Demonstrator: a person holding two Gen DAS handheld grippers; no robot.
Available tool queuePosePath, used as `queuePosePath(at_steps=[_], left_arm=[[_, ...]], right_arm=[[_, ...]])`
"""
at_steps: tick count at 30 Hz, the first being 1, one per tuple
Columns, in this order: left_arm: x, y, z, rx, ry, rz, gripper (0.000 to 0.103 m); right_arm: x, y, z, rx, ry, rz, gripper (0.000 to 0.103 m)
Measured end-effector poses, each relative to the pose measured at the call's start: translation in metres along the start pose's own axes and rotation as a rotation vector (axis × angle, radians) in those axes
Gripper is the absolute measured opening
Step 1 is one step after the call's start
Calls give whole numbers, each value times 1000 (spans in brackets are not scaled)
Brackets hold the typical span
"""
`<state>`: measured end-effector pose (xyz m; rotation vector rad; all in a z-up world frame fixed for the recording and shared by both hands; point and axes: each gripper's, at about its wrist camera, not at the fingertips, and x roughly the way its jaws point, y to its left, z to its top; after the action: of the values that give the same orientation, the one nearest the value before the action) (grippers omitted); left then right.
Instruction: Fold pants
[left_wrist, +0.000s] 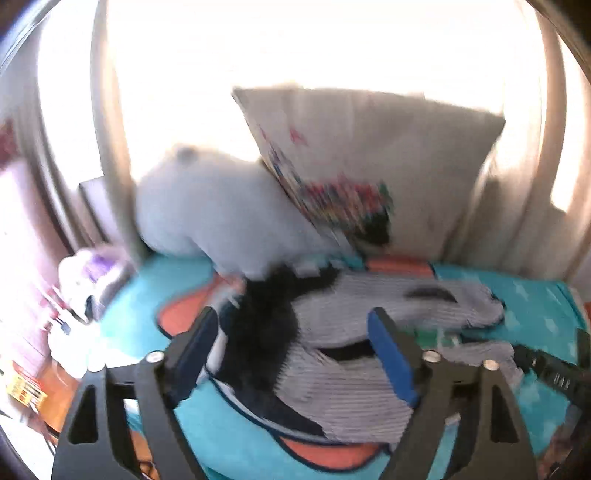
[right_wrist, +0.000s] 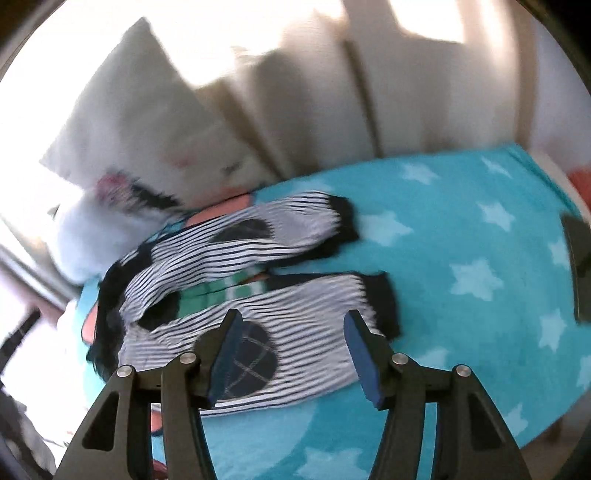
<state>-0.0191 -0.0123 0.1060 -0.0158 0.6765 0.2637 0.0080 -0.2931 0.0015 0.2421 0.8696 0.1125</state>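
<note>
Both views blur; striped pants (right_wrist: 258, 295) waistband indistinct

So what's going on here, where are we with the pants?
A person holds a gripper in each hand over small striped pants lying on a turquoise star blanket. Both legs lie spread apart, so no fold shows yet. The right gripper is open above the nearer leg by its heart-shaped knee patch. The left gripper is open over the dark waistband end. Neither holds fabric. A pillow leans behind.
</note>
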Motion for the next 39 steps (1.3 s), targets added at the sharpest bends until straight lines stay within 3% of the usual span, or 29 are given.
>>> queuePosePath(at_steps=[4,8,18,22,26,33,39], left_arm=[[-26,6,11,-2,-95,46,97],[-40,4,17,9,-129,63,101],[-27,-13,12,53,-44,13,102],[-4,-28,-2,100,73,23,102],[12,-38,-13,103,172,-21,102],[15,-49,-12,109,191,-81,102],[10,-54,-6,113,138,-154,102]], right_arm=[[-1,29,-3,-100,-24,28,66],[0,44,-8,-155,-28,42,67],[20,47,-24,-161,46,22,67],[28,39,-29,-143,81,-14,67],[28,31,-27,-127,87,-29,67],[28,26,-18,-116,68,-37,67],[32,31,-15,-129,56,-36,67]])
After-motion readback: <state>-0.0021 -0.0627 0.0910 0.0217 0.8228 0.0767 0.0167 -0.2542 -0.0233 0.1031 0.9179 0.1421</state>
